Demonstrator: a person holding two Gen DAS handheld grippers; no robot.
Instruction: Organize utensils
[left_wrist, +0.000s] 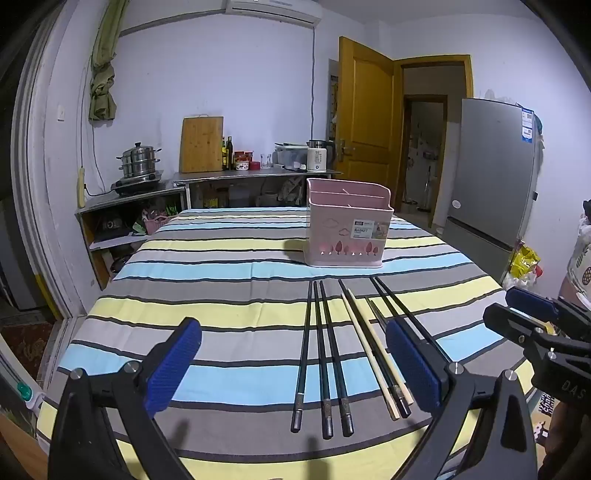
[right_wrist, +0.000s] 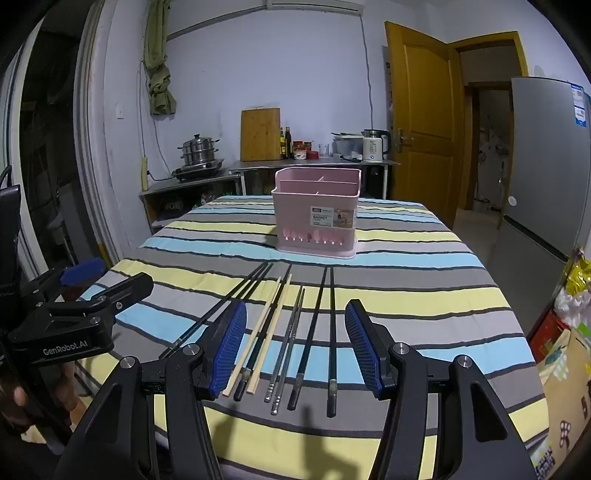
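A pink utensil basket stands on the striped tablecloth, its compartments showing nothing inside. Several chopsticks lie side by side in front of it: dark ones, a pale wooden pair and a grey metal pair. My left gripper is open and empty, low over the near ends of the dark chopsticks. My right gripper is open and empty, its blue pads either side of the middle chopsticks. Each gripper shows in the other's view, the right one and the left one.
The table has a striped cloth and drops off at the near edge. Behind it stand a counter with a steamer pot, cutting board, bottles and kettle. A fridge and boxes stand right.
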